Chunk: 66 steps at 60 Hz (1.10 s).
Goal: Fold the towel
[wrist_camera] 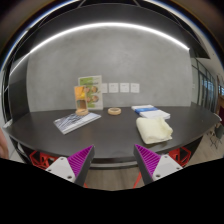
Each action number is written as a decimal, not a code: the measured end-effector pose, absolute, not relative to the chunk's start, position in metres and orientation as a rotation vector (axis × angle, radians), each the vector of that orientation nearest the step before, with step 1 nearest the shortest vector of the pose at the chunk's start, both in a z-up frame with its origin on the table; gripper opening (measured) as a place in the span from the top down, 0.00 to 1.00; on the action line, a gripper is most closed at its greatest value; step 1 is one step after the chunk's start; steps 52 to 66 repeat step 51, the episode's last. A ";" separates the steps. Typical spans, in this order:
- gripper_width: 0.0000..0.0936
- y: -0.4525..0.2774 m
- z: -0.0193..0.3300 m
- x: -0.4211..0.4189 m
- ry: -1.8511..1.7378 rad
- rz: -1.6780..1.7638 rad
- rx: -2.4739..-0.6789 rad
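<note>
A pale yellow towel (154, 129) lies folded in a small heap on the dark table (110, 133), toward its right end. My gripper (112, 160) is well back from the table, in front of its near edge. The purple-padded fingers (78, 159) stand wide apart with nothing between them. The towel is beyond the right finger, far ahead.
On the table stand an orange bottle (82, 97) in front of an upright green card (91, 92), a flat packet (76, 121) at the left, a tape roll (115, 111) and a blue-white box (151, 111). Red chair legs (40, 157) show under the table.
</note>
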State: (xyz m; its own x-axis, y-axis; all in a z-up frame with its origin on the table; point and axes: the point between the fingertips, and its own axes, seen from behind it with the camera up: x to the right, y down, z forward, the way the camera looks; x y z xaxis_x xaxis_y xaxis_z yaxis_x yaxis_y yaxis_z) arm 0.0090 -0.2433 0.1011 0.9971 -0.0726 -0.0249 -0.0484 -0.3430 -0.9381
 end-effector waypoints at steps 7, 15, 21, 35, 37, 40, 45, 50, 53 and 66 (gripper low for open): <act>0.13 -0.279 0.099 -0.060 -0.024 0.005 -1.943; 0.13 -0.308 0.115 -0.098 -0.110 0.006 -1.910; 0.13 -0.319 0.120 -0.098 -0.109 -0.009 -1.907; 0.13 -0.313 0.099 -0.101 -0.068 0.121 -1.924; 0.13 -0.308 0.101 -0.092 -0.052 0.114 -1.902; 0.13 -0.296 0.109 -0.074 -0.028 0.074 -1.864; 0.12 -0.279 0.113 -0.038 -0.027 0.020 -1.850; 0.12 -0.263 0.100 -0.029 -0.047 0.114 -1.884; 0.11 -0.261 0.098 -0.027 -0.052 0.124 -1.890; 0.11 -0.261 0.098 -0.027 -0.052 0.124 -1.890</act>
